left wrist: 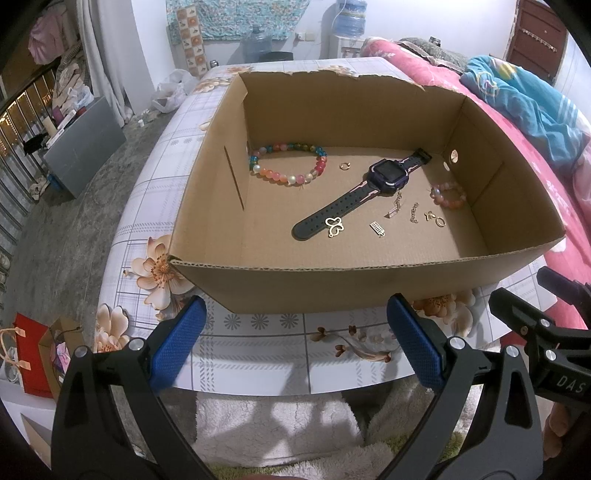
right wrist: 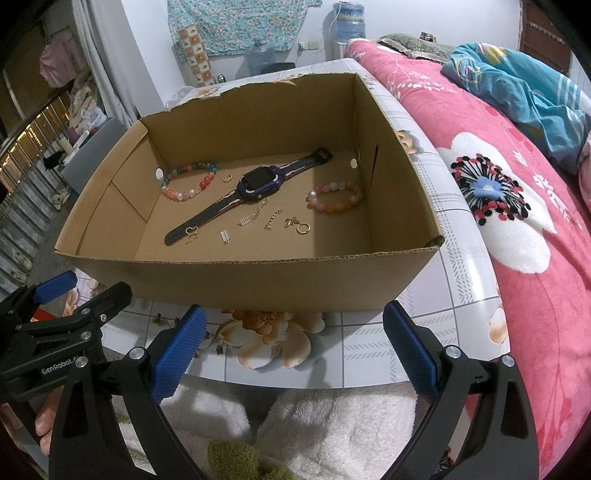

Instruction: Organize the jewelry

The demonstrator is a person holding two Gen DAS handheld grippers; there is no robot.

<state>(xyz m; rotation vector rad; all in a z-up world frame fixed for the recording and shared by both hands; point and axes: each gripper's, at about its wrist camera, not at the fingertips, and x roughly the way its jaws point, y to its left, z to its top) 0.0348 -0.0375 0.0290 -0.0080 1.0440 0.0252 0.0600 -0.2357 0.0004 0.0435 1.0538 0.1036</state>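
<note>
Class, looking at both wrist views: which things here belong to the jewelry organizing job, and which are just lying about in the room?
Belongs to the job:
cardboard box
multicolour bead bracelet
pink bead bracelet
watch
butterfly charm
gold ring

Just lying about:
pink floral blanket
water bottle
red gift bag

bright, sharp indoor light; soft shadows, fisheye-bent edges, dark corners.

Floral-tiled counter (left wrist: 258,354) beside a bed with pink floral blanket (right wrist: 517,229); white wall (left wrist: 147,37) behind, patterned cloth (left wrist: 236,18) hung on it, water bottles (left wrist: 351,16), grey floor (left wrist: 66,221).
</note>
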